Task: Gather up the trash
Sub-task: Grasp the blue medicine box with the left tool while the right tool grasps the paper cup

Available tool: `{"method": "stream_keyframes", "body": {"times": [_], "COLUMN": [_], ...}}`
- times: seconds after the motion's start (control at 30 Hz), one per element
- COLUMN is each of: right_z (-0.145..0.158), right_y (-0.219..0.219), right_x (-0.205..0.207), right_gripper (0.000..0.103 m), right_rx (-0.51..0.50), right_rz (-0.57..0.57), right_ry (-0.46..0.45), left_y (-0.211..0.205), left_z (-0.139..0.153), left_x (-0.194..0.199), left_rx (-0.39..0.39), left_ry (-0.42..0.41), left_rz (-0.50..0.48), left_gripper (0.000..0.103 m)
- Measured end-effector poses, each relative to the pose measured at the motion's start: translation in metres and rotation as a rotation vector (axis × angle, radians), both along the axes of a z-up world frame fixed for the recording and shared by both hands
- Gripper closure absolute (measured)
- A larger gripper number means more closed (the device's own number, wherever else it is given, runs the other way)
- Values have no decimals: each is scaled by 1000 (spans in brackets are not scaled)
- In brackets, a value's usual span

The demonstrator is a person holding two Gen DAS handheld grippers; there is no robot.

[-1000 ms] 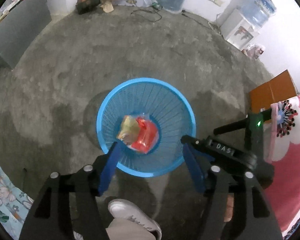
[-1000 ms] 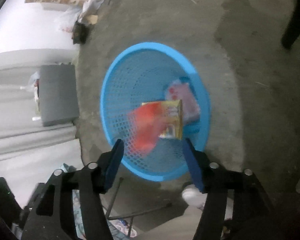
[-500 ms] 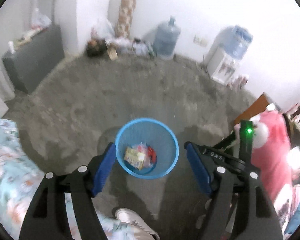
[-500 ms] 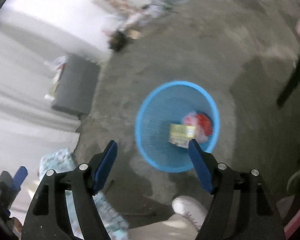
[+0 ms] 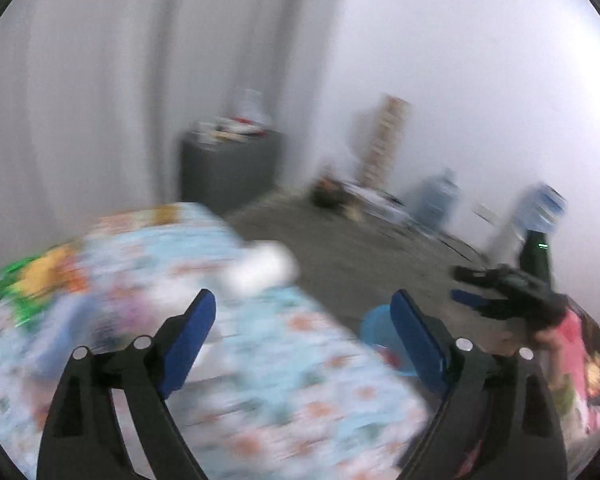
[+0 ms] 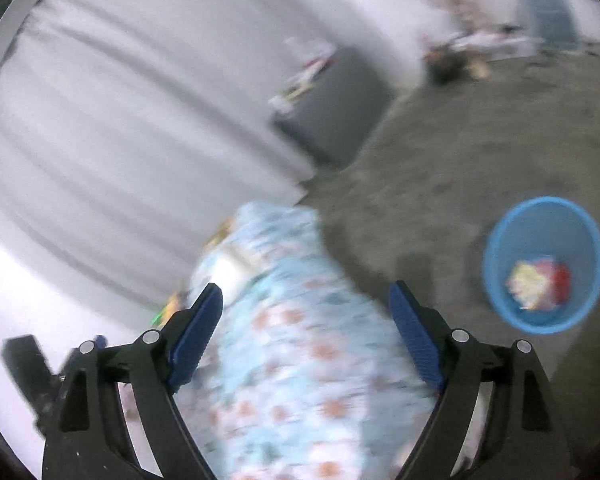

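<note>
While right claw (image 6: 304, 320) gapes, basket (image 6: 500, 240) far right

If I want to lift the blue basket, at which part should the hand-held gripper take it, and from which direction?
Probably take the blue basket by its rim, coming down from above. It stands upright on the floor with its mouth open upward, so the rim is a thin edge that one finger can go inside and one outside. The wrappers lie low at the bottom, clear of the rim.

Left tongs (image 5: 302, 312) spread wide, empty; right tongs (image 6: 305, 306) likewise.
</note>
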State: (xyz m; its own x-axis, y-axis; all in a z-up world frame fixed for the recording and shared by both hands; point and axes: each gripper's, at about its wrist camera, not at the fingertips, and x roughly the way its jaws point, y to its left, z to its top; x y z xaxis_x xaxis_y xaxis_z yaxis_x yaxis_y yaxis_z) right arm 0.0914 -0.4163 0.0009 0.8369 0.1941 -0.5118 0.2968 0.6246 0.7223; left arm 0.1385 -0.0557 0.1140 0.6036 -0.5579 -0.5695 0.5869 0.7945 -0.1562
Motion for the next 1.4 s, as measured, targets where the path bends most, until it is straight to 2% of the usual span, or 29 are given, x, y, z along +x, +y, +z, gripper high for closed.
{"method": "stream_keyframes", "body": {"times": [0.1, 0.2, 0.33, 0.43, 0.5, 0.57, 0.8, 0.87, 1.0, 1.07, 1.2, 1.27, 1.4], "right_z": [6, 10, 7, -1, -2, 2, 4, -1, -13, -12, -10, -8, -5], "right_y": [21, 45, 71, 82, 83, 85, 86, 88, 95, 99, 106, 108, 112], "right_x": [27, 59, 100, 128, 144, 154, 204, 214, 228, 228, 224, 222, 221], "right_gripper": [21, 21, 21, 21, 21, 21, 21, 21, 22, 25, 36, 41, 60], "right_rx": [11, 58, 118, 146, 136, 113, 37, 32, 30, 23, 3, -14, -45], "right_rz": [95, 172, 249, 258, 255, 256, 328, 350, 411, 434, 467, 471, 481], "right_ry": [-10, -2, 48, 93, 100, 109, 112, 127, 167, 175, 174, 177, 188], "left_y": [70, 137, 179, 185, 186, 181, 150, 149, 150, 153, 159, 160, 159], "left_z": [-6, -22, -37, -36, -37, -40, -63, -72, -94, -101, -103, -104, -104], "left_x": [4, 8, 21, 38, 63, 80, 133, 144, 168, 174, 176, 177, 174], "left_rx": [-4, -48, -94, -138, -129, -92, 136, 165, 194, 180, 120, 117, 123], "left_ry": [14, 63, 144, 172, 213, 228, 266, 280, 362, 408, 443, 446, 454], "left_rz": [154, 282, 339, 287, 220, 194, 105, 91, 102, 107, 88, 92, 89], "left_gripper": [11, 9, 9, 6, 6, 6, 6, 6, 6, 6, 7, 13, 23]}}
